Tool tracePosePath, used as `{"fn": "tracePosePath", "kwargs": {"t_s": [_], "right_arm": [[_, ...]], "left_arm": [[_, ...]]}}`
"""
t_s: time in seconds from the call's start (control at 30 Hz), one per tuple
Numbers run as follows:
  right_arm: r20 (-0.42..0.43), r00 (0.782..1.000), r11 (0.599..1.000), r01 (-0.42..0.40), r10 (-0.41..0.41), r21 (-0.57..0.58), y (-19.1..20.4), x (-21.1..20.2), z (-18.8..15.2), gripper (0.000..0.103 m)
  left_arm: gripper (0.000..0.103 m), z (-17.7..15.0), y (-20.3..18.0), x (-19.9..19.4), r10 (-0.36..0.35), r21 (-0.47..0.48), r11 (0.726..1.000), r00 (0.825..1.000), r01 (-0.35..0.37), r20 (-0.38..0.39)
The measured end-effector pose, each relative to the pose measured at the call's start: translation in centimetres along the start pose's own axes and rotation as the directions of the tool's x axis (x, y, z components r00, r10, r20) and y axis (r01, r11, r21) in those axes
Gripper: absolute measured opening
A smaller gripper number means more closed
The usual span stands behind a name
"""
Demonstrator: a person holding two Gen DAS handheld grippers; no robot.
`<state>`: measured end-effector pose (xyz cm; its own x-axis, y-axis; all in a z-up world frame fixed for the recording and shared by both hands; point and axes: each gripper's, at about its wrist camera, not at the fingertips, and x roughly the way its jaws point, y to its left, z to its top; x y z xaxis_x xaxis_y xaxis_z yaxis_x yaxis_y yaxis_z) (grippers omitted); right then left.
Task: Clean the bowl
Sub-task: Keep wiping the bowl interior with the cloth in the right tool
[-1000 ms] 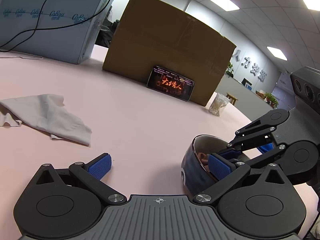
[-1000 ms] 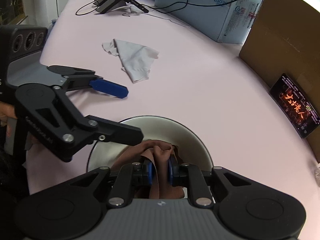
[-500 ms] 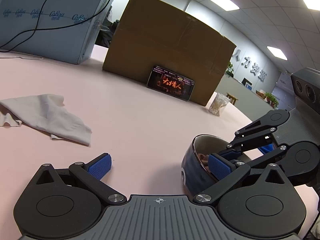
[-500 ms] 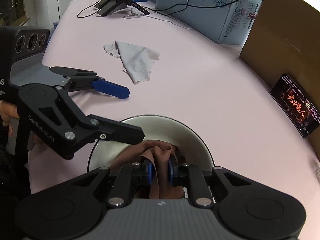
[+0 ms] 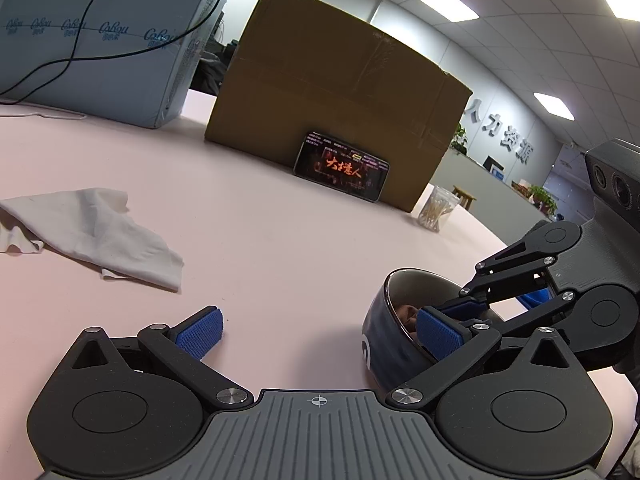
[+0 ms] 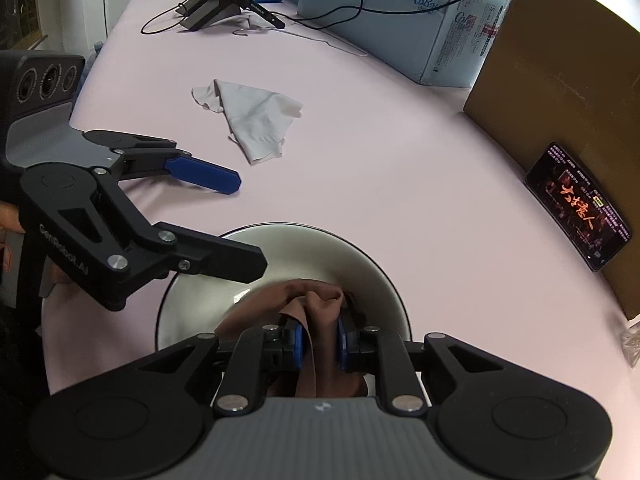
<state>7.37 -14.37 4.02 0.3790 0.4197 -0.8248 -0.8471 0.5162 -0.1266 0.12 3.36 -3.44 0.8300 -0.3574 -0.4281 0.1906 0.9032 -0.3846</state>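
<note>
A bowl (image 6: 360,264), dark blue outside (image 5: 380,336) and pale grey inside, stands on the pink table. My right gripper (image 6: 320,344) is shut on a brown cloth (image 6: 316,300) and holds it inside the bowl. My left gripper (image 5: 316,332) is open wide; its right finger (image 5: 438,336) reaches over the bowl's near rim, its left finger (image 5: 200,330) rests low over the table beside the bowl. In the right wrist view the left gripper's fingers (image 6: 224,258) straddle the bowl's left rim.
A crumpled white cloth (image 5: 96,232) lies on the table to the left. A phone (image 5: 340,166) with a lit screen leans on a cardboard box (image 5: 332,88). A pale blue carton (image 5: 100,40) with cables stands behind. A jar of cotton swabs (image 5: 436,210) stands at the right.
Nearly nothing has moved. The brown cloth in my right gripper has shifted slightly inside the bowl; the left gripper holds its place at the rim.
</note>
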Motion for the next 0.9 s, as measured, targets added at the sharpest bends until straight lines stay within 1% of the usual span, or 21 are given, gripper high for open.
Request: {"fn": "tracePosePath", "kwargs": {"t_s": [0.07, 0.2, 0.33, 0.47, 0.63, 0.73, 0.9], "right_arm": [[0.01, 1.0, 1.0, -0.009, 0.009, -0.005, 0.21, 0.08, 0.07, 0.018], [0.029, 1.0, 1.0, -0.001, 0.001, -0.008, 0.35, 0.44, 0.4, 0.017], [0.021, 1.0, 1.0, 0.006, -0.006, 0.0, 0.05, 0.47, 0.51, 0.017], [-0.001, 0.999, 0.999, 0.032, -0.032, 0.0, -0.08, 0.28, 0.31, 0.017], [-0.016, 1.0, 1.0, 0.01, -0.009, 0.015, -0.14, 0.05, 0.11, 0.018], [-0.009, 1.0, 1.0, -0.011, 0.011, 0.016, 0.04, 0.09, 0.2, 0.019], [0.005, 1.0, 1.0, -0.011, 0.011, 0.012, 0.16, 0.35, 0.47, 0.018]], "left_arm": [[0.103, -0.02, 0.0, 0.01, 0.0, 0.0, 1.0, 1.0, 0.0, 0.0], [0.103, -0.03, 0.03, 0.0, 0.001, 0.001, 1.0, 1.0, -0.001, -0.001], [0.103, -0.02, 0.04, 0.0, 0.0, 0.0, 1.0, 1.0, 0.0, -0.002], [0.103, 0.01, 0.06, 0.01, -0.001, 0.0, 1.0, 1.0, 0.001, -0.002], [0.103, 0.02, 0.07, 0.12, -0.001, 0.001, 1.0, 1.0, 0.001, -0.002], [0.103, 0.0, 0.05, 0.2, -0.001, 0.001, 1.0, 1.0, 0.001, -0.002], [0.103, -0.03, 0.05, 0.23, -0.001, 0.001, 1.0, 1.0, 0.001, -0.002]]}}
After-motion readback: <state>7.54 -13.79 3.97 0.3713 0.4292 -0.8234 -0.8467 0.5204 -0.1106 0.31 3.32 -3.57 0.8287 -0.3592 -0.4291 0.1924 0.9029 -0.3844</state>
